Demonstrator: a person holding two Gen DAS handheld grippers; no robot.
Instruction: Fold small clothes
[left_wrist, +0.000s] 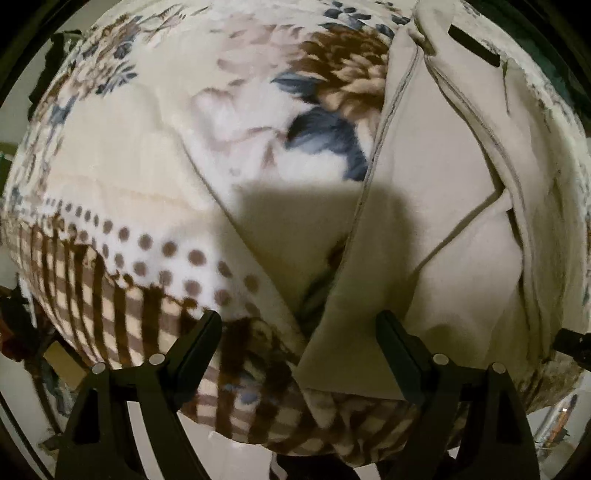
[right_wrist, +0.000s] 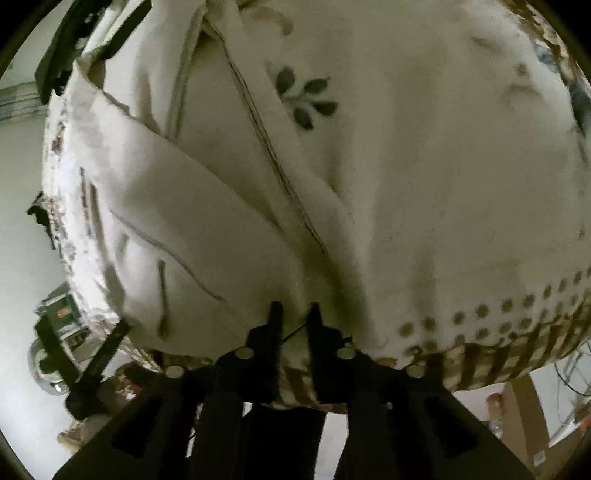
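beige garment (left_wrist: 424, 229) spread on floral blanket (left_wrist: 129, 155) toward 3 o'clock, left gripper (left_wrist: 299, 325) released wide over its corner, right gripper (right_wrist: 293, 310) clenched near-shut on hem, likely to fold.

Garment (left_wrist: 424, 206) partly beyond frame edge

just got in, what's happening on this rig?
A person with two handheld grippers is folding a small beige garment laid on a floral blanket. The left gripper is open, its fingers straddling the garment's near corner. The right gripper is nearly closed at the garment's near edge; whether it pinches cloth is unclear. The garment lies rumpled, partly folded.
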